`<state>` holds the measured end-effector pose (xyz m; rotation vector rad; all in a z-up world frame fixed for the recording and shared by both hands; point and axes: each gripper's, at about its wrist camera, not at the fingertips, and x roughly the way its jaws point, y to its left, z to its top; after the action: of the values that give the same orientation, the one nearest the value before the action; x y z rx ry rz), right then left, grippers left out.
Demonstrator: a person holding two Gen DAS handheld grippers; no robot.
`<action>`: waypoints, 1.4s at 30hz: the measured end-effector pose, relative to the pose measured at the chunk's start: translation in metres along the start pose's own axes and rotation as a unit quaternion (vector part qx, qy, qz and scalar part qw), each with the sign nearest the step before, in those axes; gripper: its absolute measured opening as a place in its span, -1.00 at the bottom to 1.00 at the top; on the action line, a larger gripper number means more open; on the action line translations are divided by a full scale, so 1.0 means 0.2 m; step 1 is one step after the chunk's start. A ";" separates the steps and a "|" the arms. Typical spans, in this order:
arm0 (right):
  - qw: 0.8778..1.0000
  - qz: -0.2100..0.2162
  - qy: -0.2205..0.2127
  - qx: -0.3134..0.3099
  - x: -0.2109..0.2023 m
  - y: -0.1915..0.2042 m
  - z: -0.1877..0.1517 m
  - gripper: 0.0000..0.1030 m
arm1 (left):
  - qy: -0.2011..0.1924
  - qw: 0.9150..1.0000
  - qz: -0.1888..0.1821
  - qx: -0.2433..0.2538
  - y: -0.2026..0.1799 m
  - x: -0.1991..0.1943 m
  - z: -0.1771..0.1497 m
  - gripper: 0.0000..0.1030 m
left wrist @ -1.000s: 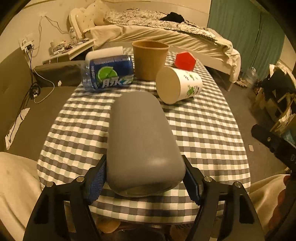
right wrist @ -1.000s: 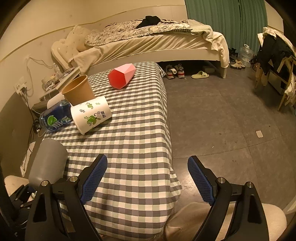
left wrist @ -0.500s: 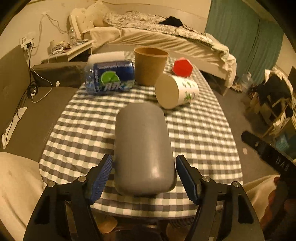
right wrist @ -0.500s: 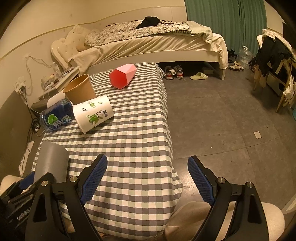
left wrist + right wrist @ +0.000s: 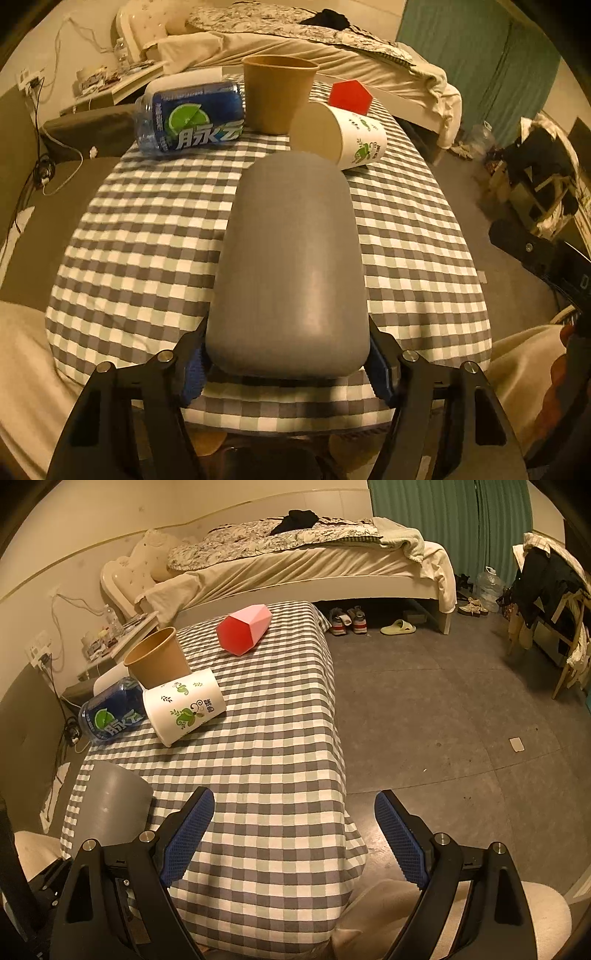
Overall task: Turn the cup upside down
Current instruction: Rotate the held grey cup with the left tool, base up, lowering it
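Grasp stage: the left gripper [image 5: 288, 363] is clamped on the grey cup [image 5: 290, 258], its blue pads pressed against the cup's sides near the closer end. The cup lies lengthwise along the gripper's axis, pointing toward 12 o'clock, low over the near end of the checked table [image 5: 424, 236]; whether it touches the cloth I cannot tell. Its mouth is not visible, so which end is open is unclear. The right gripper [image 5: 293, 836] hangs wide apart and holds nothing, over the table's near right edge, with the grey cup at its 9 o'clock.

As I judge it, the flip itself is not yet done. The next move calls for a wrist roll that brings the rim down, then a level set-down on bare cloth before the pads let go.

Containers beyond, at 12 o'clock in the left view: a brown cup [image 5: 279, 98] stands upright, and what shows of its inside looks empty. A white cup [image 5: 338, 134] lies on its side; its contents cannot be seen. A bottle [image 5: 190, 118] lies flat at 11 o'clock, and a red cup [image 5: 351, 96] lies tipped at 1 o'clock.
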<state>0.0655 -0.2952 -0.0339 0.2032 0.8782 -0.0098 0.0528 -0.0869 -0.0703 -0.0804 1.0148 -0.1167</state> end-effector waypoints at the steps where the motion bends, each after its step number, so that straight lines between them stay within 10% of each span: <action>1: 1.000 0.001 0.000 0.000 0.00 0.00 0.00 0.72 | -0.002 1.000 0.005 0.010 -0.01 -0.02 0.01 0.39; 42: 1.000 0.016 0.008 0.019 0.02 -0.03 0.02 0.72 | 0.014 0.999 0.014 0.049 0.02 0.03 0.38 0.38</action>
<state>0.0698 -0.3011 -0.0356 0.2525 0.8915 0.0052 0.1203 -0.0819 -0.0365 0.0242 1.0370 -0.1427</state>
